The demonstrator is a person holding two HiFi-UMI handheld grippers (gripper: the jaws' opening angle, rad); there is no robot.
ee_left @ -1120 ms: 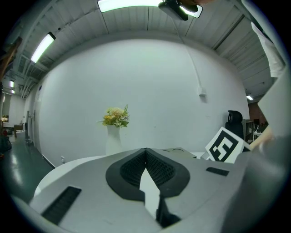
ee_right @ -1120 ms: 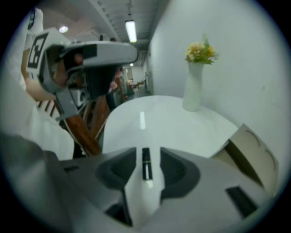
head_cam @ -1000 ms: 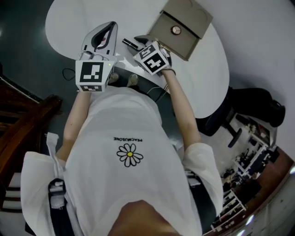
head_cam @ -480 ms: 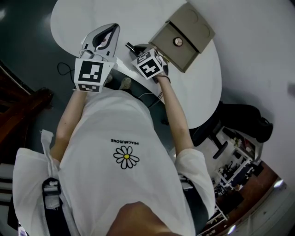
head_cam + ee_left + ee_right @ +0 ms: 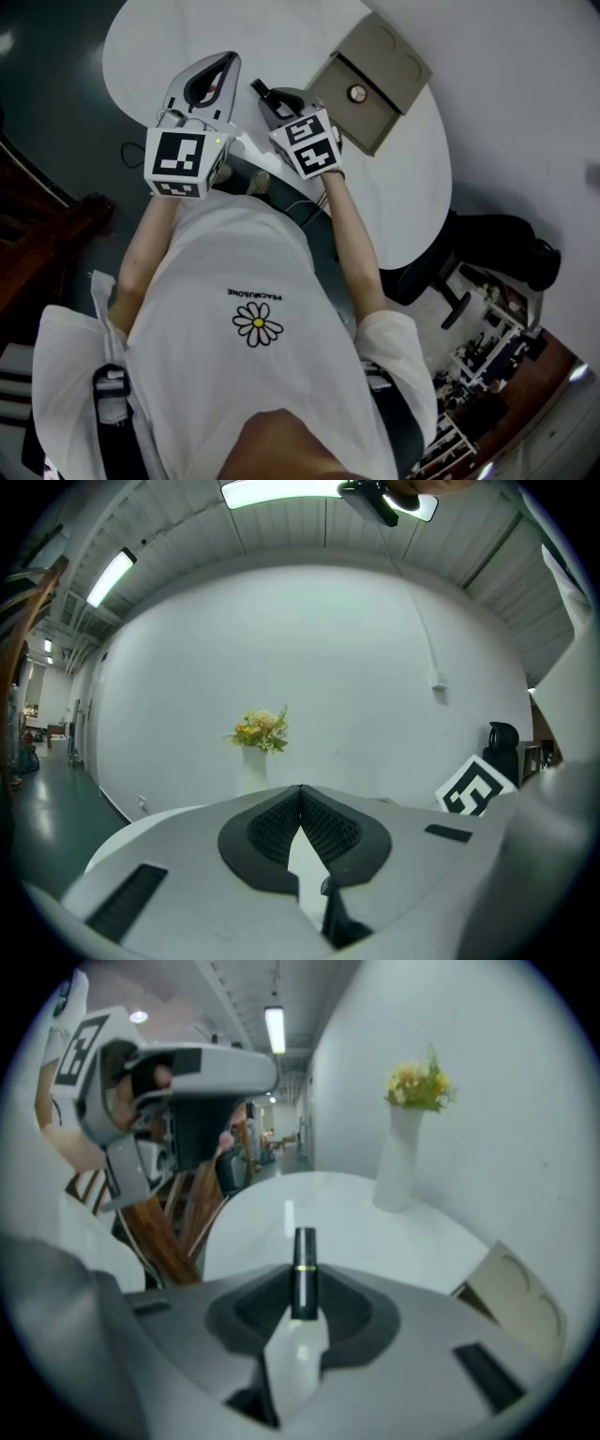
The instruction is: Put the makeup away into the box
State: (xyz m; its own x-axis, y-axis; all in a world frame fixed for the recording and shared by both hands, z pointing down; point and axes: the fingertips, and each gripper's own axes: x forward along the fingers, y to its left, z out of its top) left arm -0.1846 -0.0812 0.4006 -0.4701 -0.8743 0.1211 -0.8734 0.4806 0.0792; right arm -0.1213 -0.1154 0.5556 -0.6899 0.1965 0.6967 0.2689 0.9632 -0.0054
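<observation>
- A white oval table (image 5: 281, 28) fills the top of the head view; a person in a white T-shirt (image 5: 253, 356) stands at its near edge.
- An open tan cardboard box (image 5: 398, 52) lies on the table towards the right, with a small round item (image 5: 356, 93) inside it.
- The left gripper (image 5: 300, 799) is held above the table's left side. Its two dark ribbed fingers (image 5: 272, 827) are closed tip to tip and hold nothing.
- The right gripper (image 5: 298, 1302) is beside the box's left corner. Its jaws have just been closing and are now clamped on a black lipstick tube (image 5: 304, 1265) with a thin gold band. The tube sticks out beyond the fingertips, near the box but outside it.
- A white vase (image 5: 398, 1162) of yellow flowers stands on the far side of the table.
</observation>
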